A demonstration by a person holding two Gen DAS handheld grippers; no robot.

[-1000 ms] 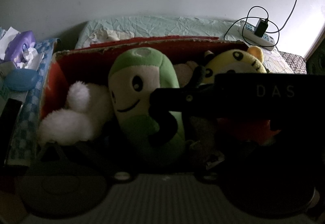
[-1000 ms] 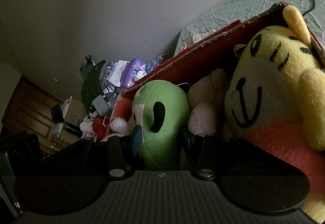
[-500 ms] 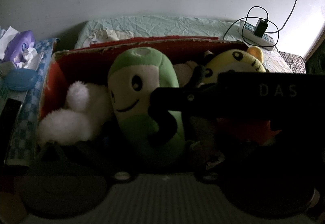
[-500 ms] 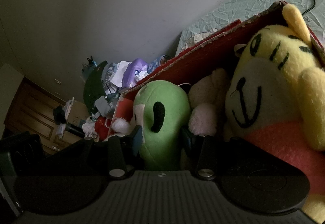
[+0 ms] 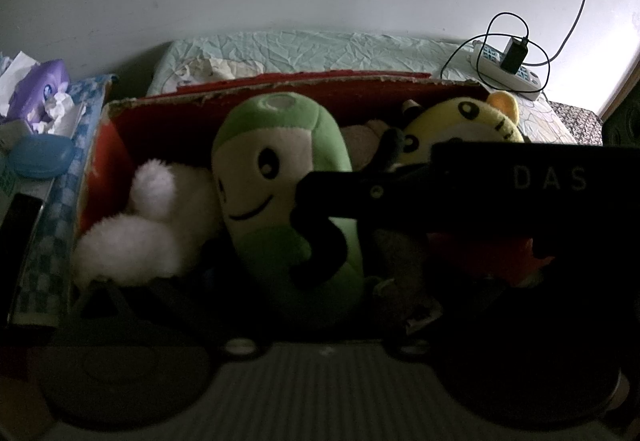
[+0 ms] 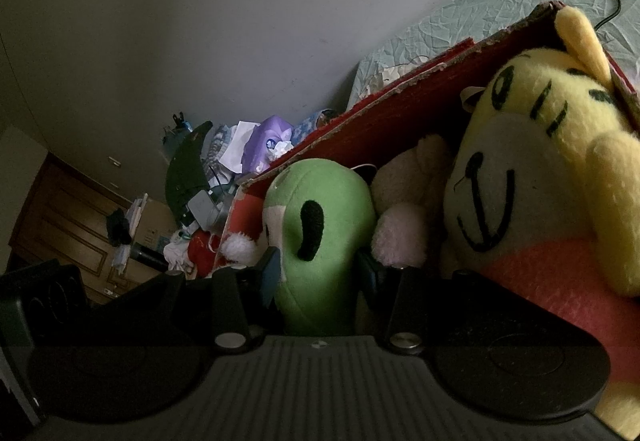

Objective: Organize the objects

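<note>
The green plush toy (image 6: 320, 237), bean-shaped with a white face, black oval eyes and a thin smile, stands upright in the middle of the red cardboard box (image 5: 100, 161). The right gripper (image 6: 318, 273) has its fingers closed on the toy's lower body. The box holds four soft toys: the green one, one white fluffy toy (image 5: 132, 237) at its left, one beige plush (image 6: 416, 177) behind and one yellow tiger plush (image 6: 540, 169) at its right. The left gripper's fingers are lost in shadow; I cannot tell their spread.

Right claw (image 6: 318, 273): black, ribbed grey base, silver screws, "DAS" lettering.
</note>
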